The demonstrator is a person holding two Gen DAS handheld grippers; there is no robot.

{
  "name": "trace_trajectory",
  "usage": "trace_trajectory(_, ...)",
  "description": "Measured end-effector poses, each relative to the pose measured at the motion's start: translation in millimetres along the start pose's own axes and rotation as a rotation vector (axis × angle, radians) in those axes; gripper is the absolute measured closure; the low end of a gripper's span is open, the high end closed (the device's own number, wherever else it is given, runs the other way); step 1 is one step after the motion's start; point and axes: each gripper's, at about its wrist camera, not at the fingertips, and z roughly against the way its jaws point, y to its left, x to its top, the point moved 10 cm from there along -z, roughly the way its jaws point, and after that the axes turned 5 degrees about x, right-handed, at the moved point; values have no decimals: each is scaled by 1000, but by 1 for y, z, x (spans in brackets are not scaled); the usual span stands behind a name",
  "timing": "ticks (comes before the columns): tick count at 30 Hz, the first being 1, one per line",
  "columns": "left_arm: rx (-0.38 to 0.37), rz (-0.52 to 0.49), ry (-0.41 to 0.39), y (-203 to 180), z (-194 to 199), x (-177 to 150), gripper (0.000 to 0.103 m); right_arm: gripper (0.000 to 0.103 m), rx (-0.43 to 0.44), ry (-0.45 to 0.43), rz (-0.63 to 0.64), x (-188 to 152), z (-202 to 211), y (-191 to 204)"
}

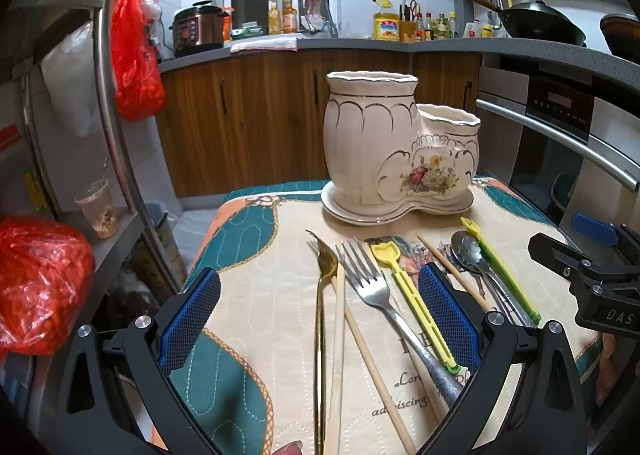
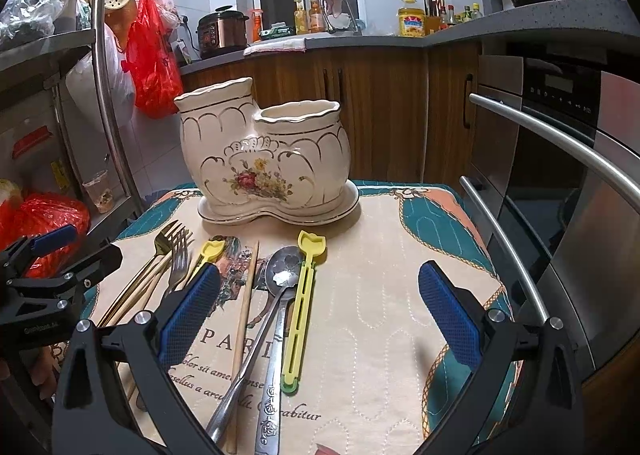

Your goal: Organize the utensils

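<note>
A cream ceramic two-pot utensil holder point(image 1: 396, 151) point(image 2: 264, 159) stands empty at the far end of a printed mat. Utensils lie on the mat before it: a gold fork point(image 1: 320, 319), a silver fork point(image 1: 372, 287), wooden chopsticks point(image 1: 340, 319), two yellow clip sticks point(image 1: 416, 303) point(image 2: 300, 303) and silver spoons point(image 2: 276, 319). My left gripper point(image 1: 320, 319) is open above the forks and chopsticks. My right gripper point(image 2: 320, 319) is open above the spoons and one yellow clip. Each gripper shows at the edge of the other's view.
The mat point(image 2: 380, 295) covers a small table. A metal rack with red bags point(image 1: 36, 283) stands at the left. An oven with bar handles point(image 2: 560, 159) is at the right. Wooden cabinets and a cluttered counter point(image 1: 360, 43) lie behind.
</note>
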Motion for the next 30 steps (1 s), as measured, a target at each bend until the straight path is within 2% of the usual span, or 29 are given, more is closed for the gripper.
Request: trace_trajectory(30,7,-9,3,-2,-5,-7,5,5,-6,8,-11,0,-1,-6)
